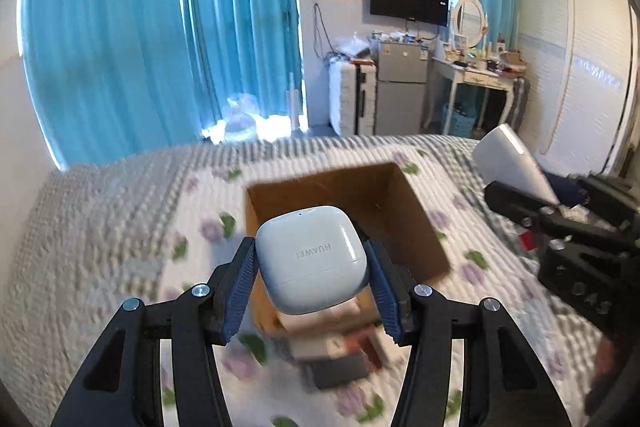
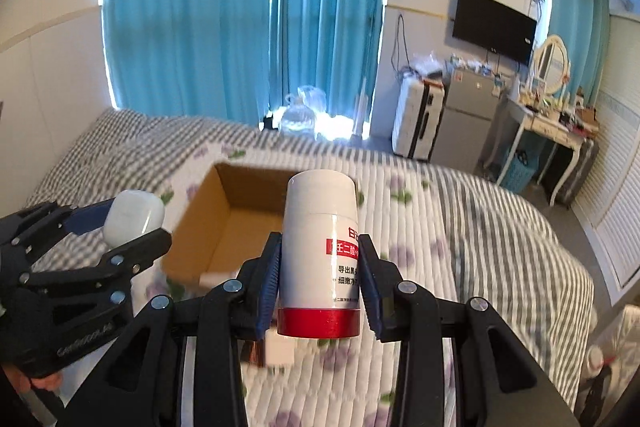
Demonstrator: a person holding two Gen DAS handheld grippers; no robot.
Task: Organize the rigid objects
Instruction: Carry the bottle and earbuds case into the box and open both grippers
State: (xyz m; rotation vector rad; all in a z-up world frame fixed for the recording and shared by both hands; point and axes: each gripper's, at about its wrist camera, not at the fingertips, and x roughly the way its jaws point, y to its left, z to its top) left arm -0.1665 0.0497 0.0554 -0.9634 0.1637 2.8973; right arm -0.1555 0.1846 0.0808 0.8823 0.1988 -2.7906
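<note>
Blurred boxes beneath the earbud case cannot be identified.

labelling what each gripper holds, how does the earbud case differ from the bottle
The earbud case is a squat, rounded pebble; the bottle is a tall cylinder. The earbud case is plain white with one faint grey brand word; the bottle has a red base band and a red label with print. The earbud case sits in the left gripper, the bottle in the right gripper. Both are white, rigid, and held between blue-padded fingers above the bed.

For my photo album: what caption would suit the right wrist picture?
Right gripper lifts a white bottle above the cardboard box on a quilted bed.
</note>
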